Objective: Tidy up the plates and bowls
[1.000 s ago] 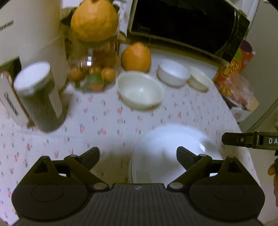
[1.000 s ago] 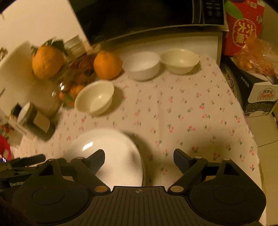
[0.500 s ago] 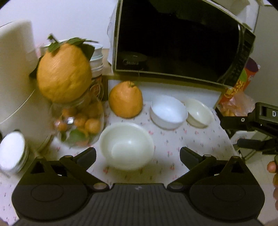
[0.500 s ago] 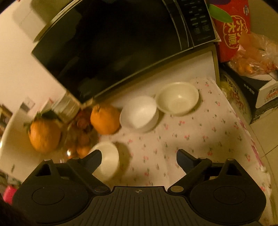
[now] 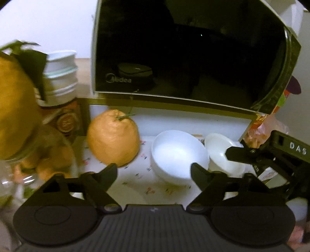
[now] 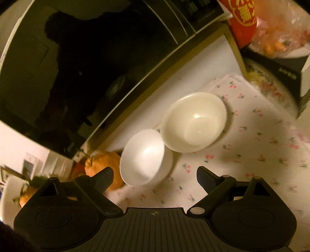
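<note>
Two bowls stand side by side on the flowered cloth in front of the microwave: a white bowl (image 5: 178,155) (image 6: 145,157) and a cream bowl (image 5: 220,153) (image 6: 193,122) to its right. My left gripper (image 5: 154,170) points at the white bowl; its jaws are closing, and no pad presses on the bowl's near wall just ahead of them. My right gripper (image 6: 155,172) stands open, close to the white bowl, with the cream bowl beyond. In the left wrist view one right finger (image 5: 238,155) reaches over the cream bowl.
A black microwave (image 5: 184,54) on a shelf overhangs the bowls. A big orange citrus (image 5: 113,138) sits left of the white bowl, with a glass jar of small oranges (image 5: 38,159) and stacked white tubs (image 5: 60,77) beyond. A red box (image 6: 242,17) and bagged oranges (image 6: 281,38) stand right.
Both grippers have moved forward across the table, past the plates and the near bowl, up to the two far bowls. The left jaws have narrowed. The right gripper has rolled.
</note>
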`<state>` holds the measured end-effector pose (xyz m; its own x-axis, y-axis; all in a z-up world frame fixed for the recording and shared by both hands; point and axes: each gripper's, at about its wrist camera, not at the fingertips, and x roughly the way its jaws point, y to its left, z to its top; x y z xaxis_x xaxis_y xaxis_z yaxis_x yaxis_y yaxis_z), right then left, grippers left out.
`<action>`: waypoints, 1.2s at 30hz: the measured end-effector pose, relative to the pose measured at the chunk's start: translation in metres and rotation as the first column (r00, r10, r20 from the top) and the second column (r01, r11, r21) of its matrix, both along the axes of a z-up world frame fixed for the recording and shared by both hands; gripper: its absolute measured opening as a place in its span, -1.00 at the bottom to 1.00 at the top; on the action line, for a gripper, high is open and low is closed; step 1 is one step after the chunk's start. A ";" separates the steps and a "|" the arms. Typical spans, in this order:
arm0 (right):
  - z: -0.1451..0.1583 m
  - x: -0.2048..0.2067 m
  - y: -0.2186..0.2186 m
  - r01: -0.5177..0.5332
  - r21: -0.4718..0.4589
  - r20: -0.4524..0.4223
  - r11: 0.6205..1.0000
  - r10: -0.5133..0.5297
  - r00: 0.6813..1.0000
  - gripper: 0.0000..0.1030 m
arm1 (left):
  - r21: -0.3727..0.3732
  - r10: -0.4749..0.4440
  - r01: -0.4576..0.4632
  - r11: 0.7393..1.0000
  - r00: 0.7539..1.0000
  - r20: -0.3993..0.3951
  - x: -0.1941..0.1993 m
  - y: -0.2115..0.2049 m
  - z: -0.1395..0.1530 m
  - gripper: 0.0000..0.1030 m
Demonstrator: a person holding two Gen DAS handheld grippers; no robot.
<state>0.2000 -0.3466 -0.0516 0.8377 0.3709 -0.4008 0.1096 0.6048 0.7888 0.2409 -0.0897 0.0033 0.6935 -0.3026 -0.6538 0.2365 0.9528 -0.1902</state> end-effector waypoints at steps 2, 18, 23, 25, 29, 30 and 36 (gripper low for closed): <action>-0.007 0.009 0.001 0.007 0.032 0.004 0.999 -0.007 1.000 0.65 | -0.024 -0.006 0.006 1.000 1.000 -0.005 0.008 -0.003 -0.005 0.19; -0.038 0.038 0.017 0.033 0.075 -0.015 0.997 -0.032 0.999 -0.38 | -0.061 0.004 -0.007 0.998 0.998 -0.062 0.036 -0.017 -0.039 -0.60; -0.042 0.039 0.016 0.040 0.071 -0.025 0.997 -0.038 0.999 -0.53 | -0.065 0.009 -0.013 0.998 0.998 -0.063 0.039 -0.013 -0.041 -0.72; -0.044 0.040 0.016 0.039 0.072 -0.025 0.997 -0.037 0.999 -0.54 | -0.069 0.007 -0.012 0.998 0.998 -0.065 0.042 -0.012 -0.043 -0.74; -0.043 0.040 0.016 0.039 0.065 -0.028 0.997 -0.037 0.999 -0.55 | -0.064 0.007 -0.011 0.998 0.998 -0.061 0.041 -0.013 -0.042 -0.75; -0.043 0.040 0.016 0.039 0.063 -0.031 0.997 -0.037 0.999 -0.55 | -0.063 0.008 -0.011 0.998 0.998 -0.060 0.040 -0.013 -0.042 -0.75; -0.041 0.037 0.014 0.031 0.068 -0.043 0.997 -0.028 0.999 -0.55 | -0.064 0.006 -0.010 0.998 0.998 -0.055 0.036 -0.013 -0.037 -0.75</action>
